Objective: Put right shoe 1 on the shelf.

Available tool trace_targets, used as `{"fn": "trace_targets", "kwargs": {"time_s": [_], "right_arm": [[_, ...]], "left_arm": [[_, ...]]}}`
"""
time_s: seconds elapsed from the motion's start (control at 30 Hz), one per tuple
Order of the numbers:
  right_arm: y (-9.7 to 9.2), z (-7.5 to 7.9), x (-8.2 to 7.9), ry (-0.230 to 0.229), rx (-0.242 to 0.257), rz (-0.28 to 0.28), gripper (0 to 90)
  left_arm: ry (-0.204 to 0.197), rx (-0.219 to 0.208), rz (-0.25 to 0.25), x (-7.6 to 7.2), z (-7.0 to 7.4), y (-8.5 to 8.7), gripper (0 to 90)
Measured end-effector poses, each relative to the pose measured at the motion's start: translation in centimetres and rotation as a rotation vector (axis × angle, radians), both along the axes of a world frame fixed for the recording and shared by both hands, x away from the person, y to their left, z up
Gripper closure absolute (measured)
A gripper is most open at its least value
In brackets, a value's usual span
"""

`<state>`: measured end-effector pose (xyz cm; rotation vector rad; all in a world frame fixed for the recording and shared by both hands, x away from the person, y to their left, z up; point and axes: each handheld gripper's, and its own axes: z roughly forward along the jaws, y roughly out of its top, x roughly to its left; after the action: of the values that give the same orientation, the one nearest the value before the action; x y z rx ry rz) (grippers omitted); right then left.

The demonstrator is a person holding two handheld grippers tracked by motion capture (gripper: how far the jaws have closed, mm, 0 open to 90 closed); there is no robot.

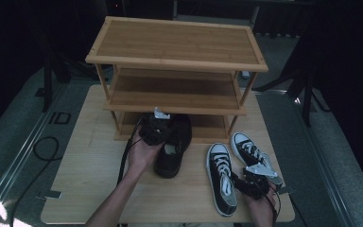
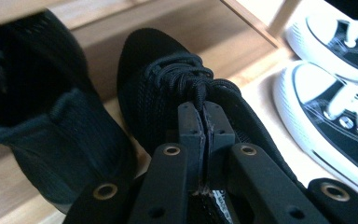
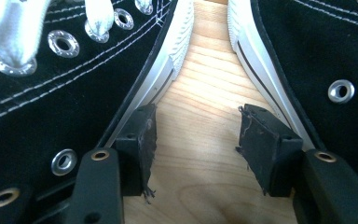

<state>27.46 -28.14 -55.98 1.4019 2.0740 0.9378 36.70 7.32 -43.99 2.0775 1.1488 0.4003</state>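
Left gripper (image 2: 204,122) fingers pinch the black mesh shoe's (image 2: 168,88) tongue; its heel's hidden below them. Right gripper (image 3: 196,140) fingers gape wide, holding nothing, between two black-and-white sneakers (image 3: 51,70).

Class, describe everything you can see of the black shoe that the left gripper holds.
The black shoe is a low lace-up of dark knit-looking mesh with black laces tied in a thick bunch. The left gripper is shut on its tongue or upper edge just behind the laces. In the high view it lies on the wooden table, toe pointing into the bottom tier of the bamboo shoe rack, heel towards the person. A second black shoe sits close beside it; whether they touch cannot be told.
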Motion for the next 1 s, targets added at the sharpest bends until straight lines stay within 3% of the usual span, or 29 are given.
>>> {"fn": "trace_targets", "kwargs": {"time_s": [0.27, 0.4, 0.43, 0.57, 0.7, 0.83, 1.0], "right_arm": [[0.0, 0.0, 0.0, 0.000, 0.000, 0.000, 45.9], [0.0, 0.0, 0.0, 0.000, 0.000, 0.000, 45.9], [0.0, 0.0, 0.0, 0.000, 0.000, 0.000, 45.9], [0.0, 0.0, 0.0, 0.000, 0.000, 0.000, 45.9], [0.0, 0.0, 0.0, 0.000, 0.000, 0.000, 45.9], [0.0, 0.0, 0.0, 0.000, 0.000, 0.000, 45.9], [0.0, 0.0, 0.0, 0.000, 0.001, -0.001, 45.9]], "left_arm": [[0.003, -0.018, 0.041, 0.5, -0.7, 0.1, 88.4], [-0.003, 0.022, 0.044, 0.3, -1.1, 0.3, 87.9], [0.004, 0.013, 0.045, 0.3, -1.3, 0.5, 87.8], [0.016, -0.006, 0.024, 0.1, -1.5, 1.0, 85.5], [0.023, -0.023, -0.009, -0.3, -1.0, 1.3, 75.8], [-0.003, -0.055, -0.044, -1.7, 0.2, 2.0, 71.2], [-0.024, -0.033, -0.089, -3.9, 0.9, 3.0, 73.4]]}}
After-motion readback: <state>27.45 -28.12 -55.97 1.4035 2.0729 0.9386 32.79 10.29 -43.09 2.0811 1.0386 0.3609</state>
